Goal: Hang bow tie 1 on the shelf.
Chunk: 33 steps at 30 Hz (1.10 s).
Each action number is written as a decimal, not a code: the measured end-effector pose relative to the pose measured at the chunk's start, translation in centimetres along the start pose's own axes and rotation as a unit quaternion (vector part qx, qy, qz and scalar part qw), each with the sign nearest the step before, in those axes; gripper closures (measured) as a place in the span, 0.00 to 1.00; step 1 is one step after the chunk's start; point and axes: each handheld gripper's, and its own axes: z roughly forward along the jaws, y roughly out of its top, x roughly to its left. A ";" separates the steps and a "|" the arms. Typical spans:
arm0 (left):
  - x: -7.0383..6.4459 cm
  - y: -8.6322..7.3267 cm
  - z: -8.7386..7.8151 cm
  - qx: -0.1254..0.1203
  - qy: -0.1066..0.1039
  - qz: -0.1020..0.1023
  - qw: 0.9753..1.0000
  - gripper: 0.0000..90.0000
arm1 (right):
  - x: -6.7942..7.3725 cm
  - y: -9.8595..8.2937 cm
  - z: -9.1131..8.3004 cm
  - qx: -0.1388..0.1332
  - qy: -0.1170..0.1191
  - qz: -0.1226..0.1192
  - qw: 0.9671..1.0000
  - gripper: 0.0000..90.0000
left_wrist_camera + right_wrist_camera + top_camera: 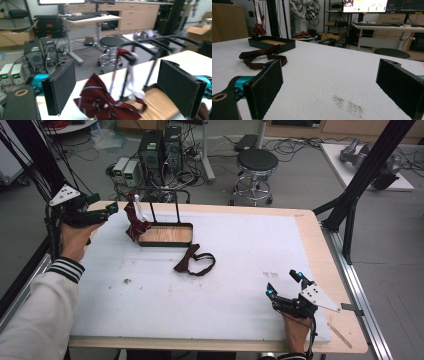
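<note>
Right gripper (285, 282) rests low at the near right edge of the table (240, 315), jaws spread and empty, parked clear. Mid-table the plain bow tie (195, 261) lies flat, probably next to hang. Far left, my left gripper (113, 209) hovers with jaws spread wide beside the striped bow tie (105, 105), which hangs from the rack (165, 205) onto its tray (165, 235).

No legible text, label, brand, number or sign. Monitors (364, 5) at 12 o'clock in the right gripper view carry bright screen content too small to read. Two small units (10, 73) at 9 o'clock in the left gripper view show blurred displays.
</note>
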 end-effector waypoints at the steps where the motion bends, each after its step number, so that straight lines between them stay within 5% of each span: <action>1: -0.4 0.0 -0.4 -0.002 -0.008 0.004 1.000 0.18 | 0.0 0.0 0.0 0.001 0.001 0.001 1.000 0.07; 7: -2.5 -0.9 -2.0 -0.008 -0.041 0.024 0.999 0.18 | 0.0 0.0 -0.1 0.000 0.001 0.002 1.000 0.07; 15: -5.0 -4.1 -3.4 -0.010 -0.074 0.030 0.997 0.18 | 0.0 0.0 -0.1 -0.001 0.000 0.003 1.000 0.07; 33: -7.3 -7.1 -3.3 0.016 -0.100 0.038 0.994 0.18 | 0.0 0.0 -0.1 -0.002 0.000 0.004 1.000 0.07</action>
